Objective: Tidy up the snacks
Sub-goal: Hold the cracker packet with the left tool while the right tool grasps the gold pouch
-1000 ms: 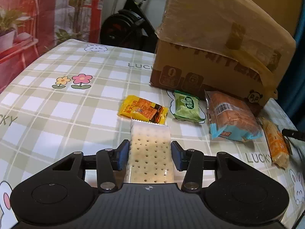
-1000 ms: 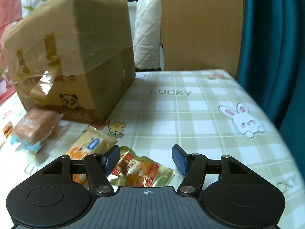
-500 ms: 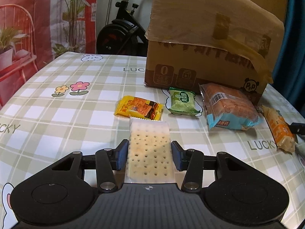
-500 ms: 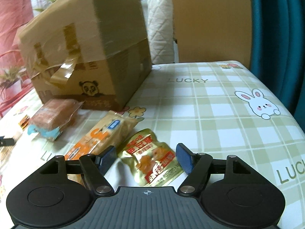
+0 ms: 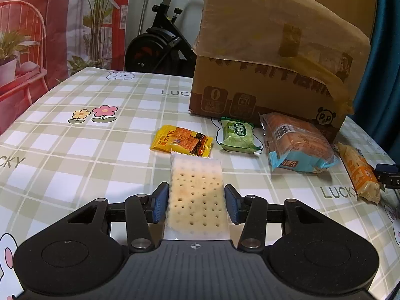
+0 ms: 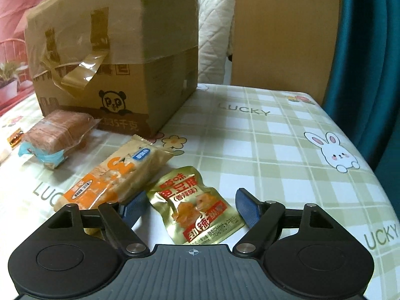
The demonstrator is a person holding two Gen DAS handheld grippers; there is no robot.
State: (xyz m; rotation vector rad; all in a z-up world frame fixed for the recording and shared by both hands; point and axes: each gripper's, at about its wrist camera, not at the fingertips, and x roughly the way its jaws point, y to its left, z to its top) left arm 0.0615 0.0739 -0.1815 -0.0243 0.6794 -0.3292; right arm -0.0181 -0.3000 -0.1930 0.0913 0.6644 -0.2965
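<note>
In the left wrist view, the checked tablecloth is lying bare across the whole left half, out to its curved left edge — the widest open room in the scene. The left gripper is clamping a clear-wrapped cracker pack, both blue pads pressing on its long sides; the pack's far end is just beside a yellow snack packet lying flat. Going right, a green packet and a blue-ended bread pack are sitting in front of a taped cardboard box, which is closing off the far right. An orange bar pack is lying near the right edge.

In the right wrist view, that bar pack is touching the left blue pad of the right gripper. Its jaws have just been opening and are standing wide — a gold pouch is lying flat between them, clear of both pads. To the right the cloth is running free to its rounded edge by the teal curtain.

"LUCKY" is printing across the cloth in several places; the box is showing a panda logo and a "0" panel. The pouch's red characters are too unclear for me to read.
</note>
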